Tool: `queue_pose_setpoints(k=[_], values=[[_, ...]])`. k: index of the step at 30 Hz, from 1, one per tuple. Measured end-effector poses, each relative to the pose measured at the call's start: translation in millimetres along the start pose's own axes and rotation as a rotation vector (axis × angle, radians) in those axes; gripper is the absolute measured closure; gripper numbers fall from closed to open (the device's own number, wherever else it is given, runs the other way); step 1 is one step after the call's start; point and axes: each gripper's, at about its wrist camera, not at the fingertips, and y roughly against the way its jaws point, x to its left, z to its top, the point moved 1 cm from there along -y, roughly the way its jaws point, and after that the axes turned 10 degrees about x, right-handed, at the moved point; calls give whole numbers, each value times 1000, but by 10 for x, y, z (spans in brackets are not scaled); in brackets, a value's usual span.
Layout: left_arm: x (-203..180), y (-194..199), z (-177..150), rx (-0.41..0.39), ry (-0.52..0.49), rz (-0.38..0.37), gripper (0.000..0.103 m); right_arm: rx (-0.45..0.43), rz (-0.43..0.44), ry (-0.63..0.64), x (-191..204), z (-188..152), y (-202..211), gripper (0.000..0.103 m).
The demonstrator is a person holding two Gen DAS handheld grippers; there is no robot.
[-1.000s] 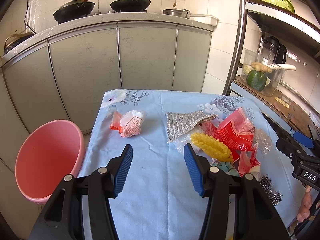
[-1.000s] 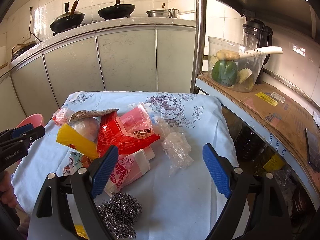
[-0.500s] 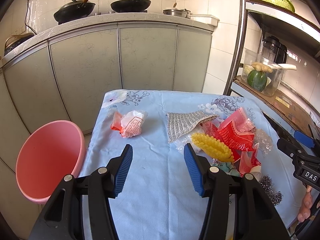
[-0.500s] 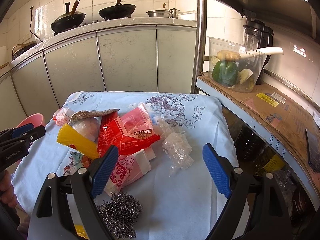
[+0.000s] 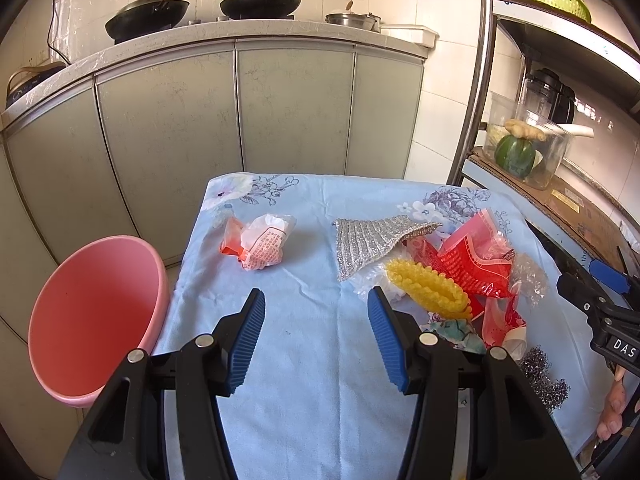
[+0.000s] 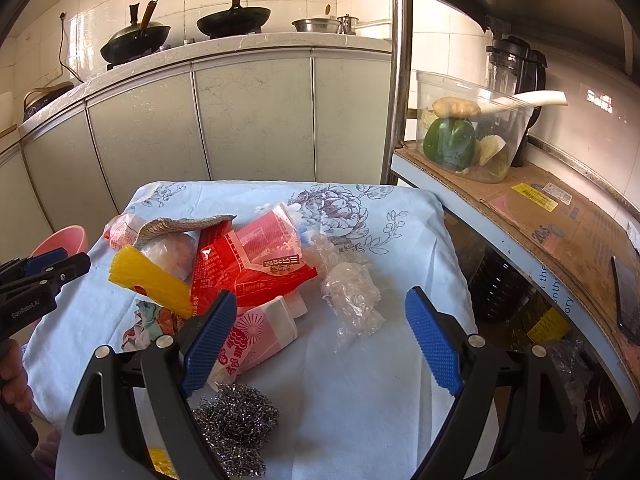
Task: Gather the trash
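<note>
A: Which containers do you see, and what is in them?

B: A pink basin stands beside the left edge of the surface, and I see nothing inside it. On the shelf at the right, a clear tub holds a green pepper with a piece of ginger on top.

A: And the claws?

B: The left claw is wide open and holds nothing. It hovers over bare blue cloth. A crumpled white and orange wrapper lies ahead of it, a little to the left, and apart from the pads.

A: The right one?

B: The right claw is also wide open and empty. A clear plastic wad lies between its fingers, slightly ahead. A pink packet is just beside the left finger, a steel scourer lies below it, and the red bag and yellow mesh piece are farther left.
</note>
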Motion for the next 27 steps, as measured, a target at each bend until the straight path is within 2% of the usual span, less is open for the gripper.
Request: queue_pose_setpoints(k=[15, 22, 27], values=[[46, -142, -10, 33, 13, -25, 48, 19, -4, -40, -223, -67, -99, 16], [31, -123, 10, 18, 13, -56, 43, 19, -1, -47, -253, -77, -125, 16], [153, -107, 69, 1, 50, -36, 42, 16, 5, -49, -270, -76, -131, 16]])
